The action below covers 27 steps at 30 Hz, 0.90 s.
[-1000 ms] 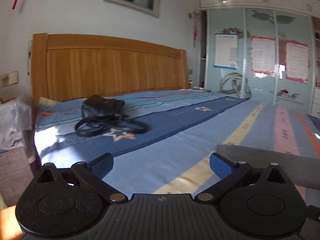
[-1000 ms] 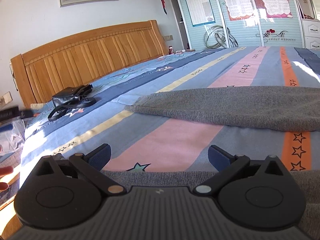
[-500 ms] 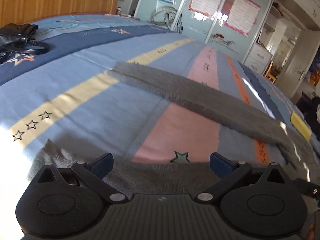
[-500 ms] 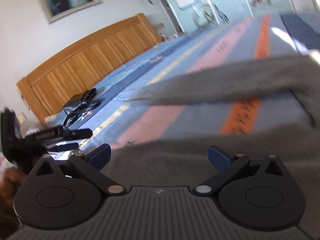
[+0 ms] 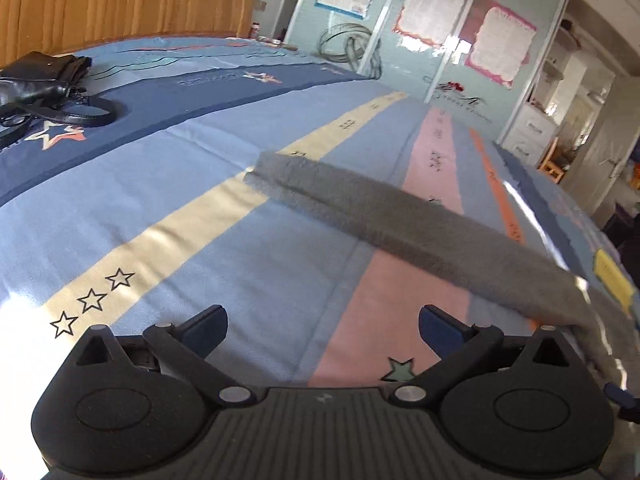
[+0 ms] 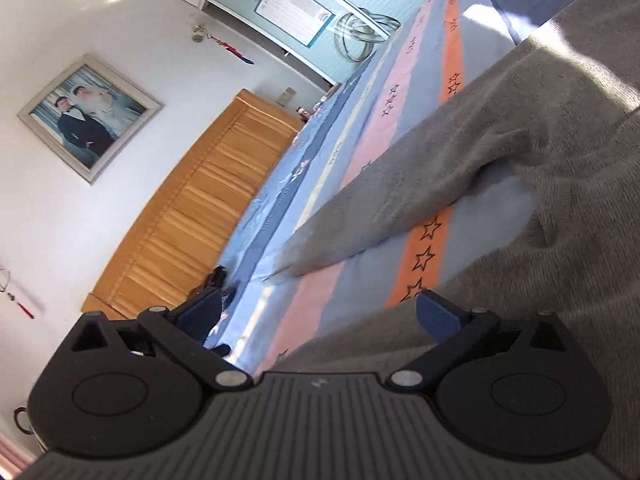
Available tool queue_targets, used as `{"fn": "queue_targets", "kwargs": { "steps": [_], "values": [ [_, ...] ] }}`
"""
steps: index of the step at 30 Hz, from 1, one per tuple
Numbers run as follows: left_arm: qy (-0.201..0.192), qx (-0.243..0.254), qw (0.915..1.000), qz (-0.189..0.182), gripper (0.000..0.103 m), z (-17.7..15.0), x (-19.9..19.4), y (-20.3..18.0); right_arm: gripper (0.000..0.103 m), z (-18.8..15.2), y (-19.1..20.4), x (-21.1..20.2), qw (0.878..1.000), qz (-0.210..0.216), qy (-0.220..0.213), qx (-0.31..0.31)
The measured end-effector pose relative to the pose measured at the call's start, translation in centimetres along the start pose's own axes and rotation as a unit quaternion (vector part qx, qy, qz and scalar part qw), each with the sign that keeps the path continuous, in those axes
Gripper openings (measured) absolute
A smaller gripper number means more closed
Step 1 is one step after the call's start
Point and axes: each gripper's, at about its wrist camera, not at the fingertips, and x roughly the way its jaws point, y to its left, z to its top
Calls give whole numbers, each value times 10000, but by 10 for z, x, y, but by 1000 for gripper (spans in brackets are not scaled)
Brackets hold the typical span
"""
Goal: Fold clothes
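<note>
A grey knitted garment lies spread on the striped bedspread. In the left wrist view one long grey sleeve (image 5: pixel 408 220) runs diagonally across the yellow and pink stripes, ahead of my left gripper (image 5: pixel 323 326), which is open and hovers above the bedspread (image 5: pixel 248 248) with nothing between its fingers. In the right wrist view, which is rolled sideways, the grey garment (image 6: pixel 500 160) fills the right half, its sleeve reaching toward the headboard. My right gripper (image 6: pixel 318 312) is open above the garment's near edge, holding nothing.
A black handbag (image 5: pixel 40 80) with straps lies near the wooden headboard (image 6: pixel 200 208). Mirrored wardrobe doors (image 5: pixel 432 40) with posters stand beyond the bed's far side. A framed photo (image 6: pixel 88 116) hangs on the wall.
The left gripper has swung from the headboard toward the grey sleeve and pulled back off the garment's near edge. The right gripper has rolled sideways and moved over the garment body.
</note>
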Motion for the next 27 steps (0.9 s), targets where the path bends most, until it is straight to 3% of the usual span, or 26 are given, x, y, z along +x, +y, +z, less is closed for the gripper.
{"fn": "queue_targets", "kwargs": {
  "steps": [3,6,8,10,15,17,19,21,25,27],
  "values": [
    [42,-249,9983,-523,102,-6,-11,1,103,-7,-2,-4,9987,380,188,294],
    [450,-400,9941,-902,102,-26,-3,2,103,-14,-5,-20,9967,590,64,552],
    [727,-285,9940,-764,102,-41,14,3,103,-16,-17,-37,9929,755,-239,891],
    [718,72,9959,-541,102,-47,28,3,103,-19,-30,-56,9875,817,-579,1219],
    [745,564,9955,137,97,-40,42,-9,103,-7,-53,-99,9843,-37,-1230,1264],
    [696,387,9965,237,97,-34,36,-11,103,-1,-55,-105,9846,-281,-1283,1155],
    [555,254,9981,19,98,-33,22,-19,103,5,-57,-108,9849,-421,-1295,1069],
    [515,218,9977,-382,100,-34,12,-35,103,7,-62,-106,9855,-210,-1257,1120],
    [683,124,9890,-1310,102,-40,16,-82,103,18,-57,-83,9941,-49,-762,771],
    [874,98,9831,-1604,102,-51,29,-113,103,27,-49,-66,9977,59,-390,560]
  ]
}}
